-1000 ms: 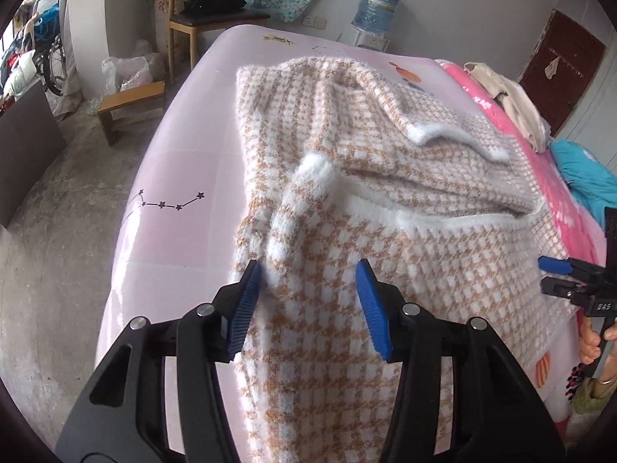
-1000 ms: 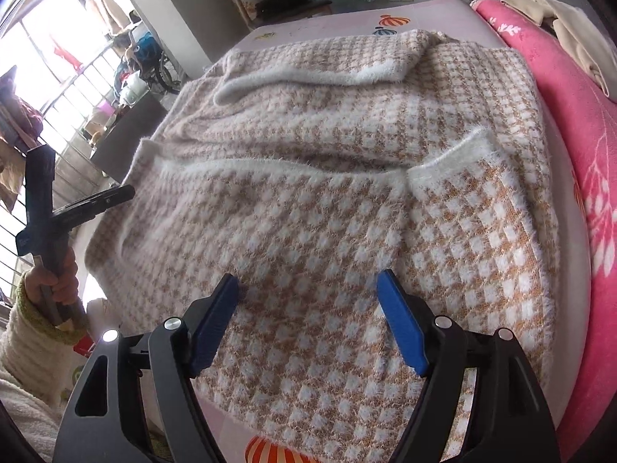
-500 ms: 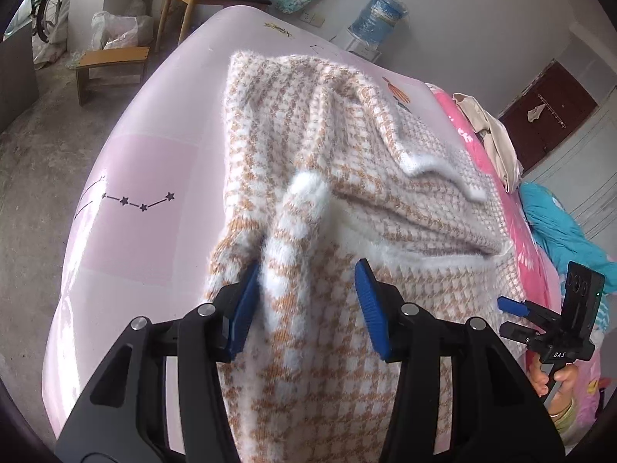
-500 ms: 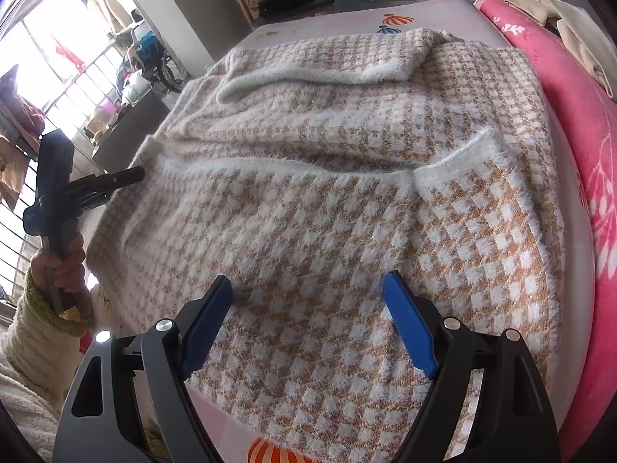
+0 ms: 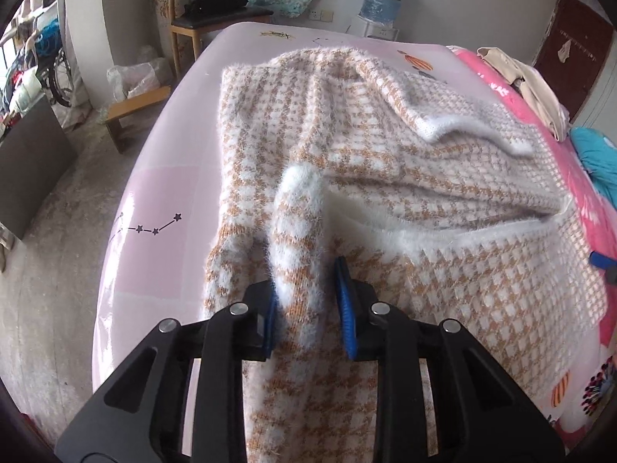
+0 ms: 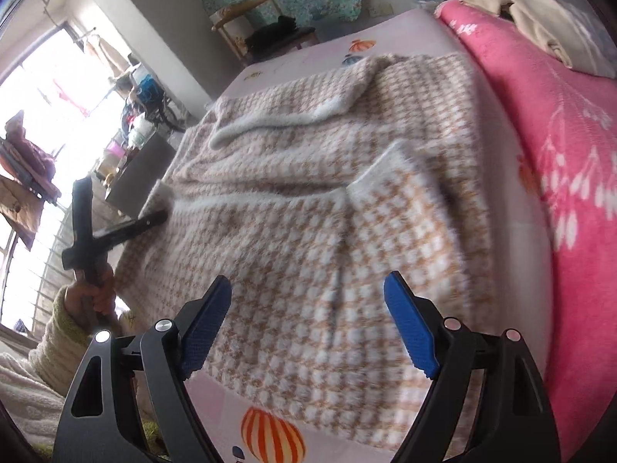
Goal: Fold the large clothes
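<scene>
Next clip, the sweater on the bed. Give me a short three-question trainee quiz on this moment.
1. True or false: the right gripper is shut on the sweater.
2. Multiple choice: what sits between the fingers of the left gripper? A) the sweater's sleeve B) the pink blanket C) nothing
3. Fill in: the sweater lies on a pale pink ____ printed with stars and balloons.

Key
1. False. Its jaws stand wide apart above the sweater's near edge.
2. A. The sleeve, with its white cuff ahead, runs between the blue pads, which have closed in against it.
3. Bedsheet.
</scene>
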`<state>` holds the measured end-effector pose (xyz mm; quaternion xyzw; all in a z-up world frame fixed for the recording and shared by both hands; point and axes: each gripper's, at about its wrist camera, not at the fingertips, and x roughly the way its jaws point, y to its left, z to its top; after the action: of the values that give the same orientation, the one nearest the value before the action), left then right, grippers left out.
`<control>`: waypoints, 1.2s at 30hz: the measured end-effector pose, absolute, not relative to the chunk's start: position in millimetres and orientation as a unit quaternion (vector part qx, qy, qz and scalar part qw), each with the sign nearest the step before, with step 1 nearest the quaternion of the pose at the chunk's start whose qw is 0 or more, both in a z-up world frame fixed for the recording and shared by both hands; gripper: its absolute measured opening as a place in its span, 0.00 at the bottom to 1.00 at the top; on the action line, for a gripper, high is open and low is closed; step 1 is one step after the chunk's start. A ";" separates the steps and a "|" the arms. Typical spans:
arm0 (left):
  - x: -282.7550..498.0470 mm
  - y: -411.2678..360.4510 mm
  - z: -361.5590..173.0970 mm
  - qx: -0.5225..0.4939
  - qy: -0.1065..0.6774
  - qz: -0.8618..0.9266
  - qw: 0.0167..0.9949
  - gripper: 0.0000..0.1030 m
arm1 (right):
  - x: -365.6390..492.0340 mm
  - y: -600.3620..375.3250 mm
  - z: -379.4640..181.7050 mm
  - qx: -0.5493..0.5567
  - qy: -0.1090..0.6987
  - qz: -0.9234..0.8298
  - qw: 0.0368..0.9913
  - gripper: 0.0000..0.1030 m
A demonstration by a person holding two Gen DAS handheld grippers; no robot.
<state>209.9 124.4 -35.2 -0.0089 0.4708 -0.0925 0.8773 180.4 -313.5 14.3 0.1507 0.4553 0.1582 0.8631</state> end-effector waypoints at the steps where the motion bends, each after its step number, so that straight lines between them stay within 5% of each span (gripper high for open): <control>1: 209.6 121.4 -35.2 0.000 0.470 -0.087 0.878 0.24 | 182.5 -323.5 17.9 0.156 0.451 0.146 0.867 0.71; 13: 206.7 112.0 -32.9 0.035 0.462 -0.066 0.884 0.24 | 241.8 -359.4 -21.4 0.257 0.484 0.138 0.825 0.41; 36: 206.1 110.4 -31.3 0.032 0.461 -0.068 0.884 0.24 | 249.8 -338.2 -27.2 0.202 0.541 0.120 0.808 0.29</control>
<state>206.1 110.4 -31.3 0.0322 0.4614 -0.0678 0.8840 249.8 -338.2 -27.2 0.2016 0.5405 0.1200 0.8079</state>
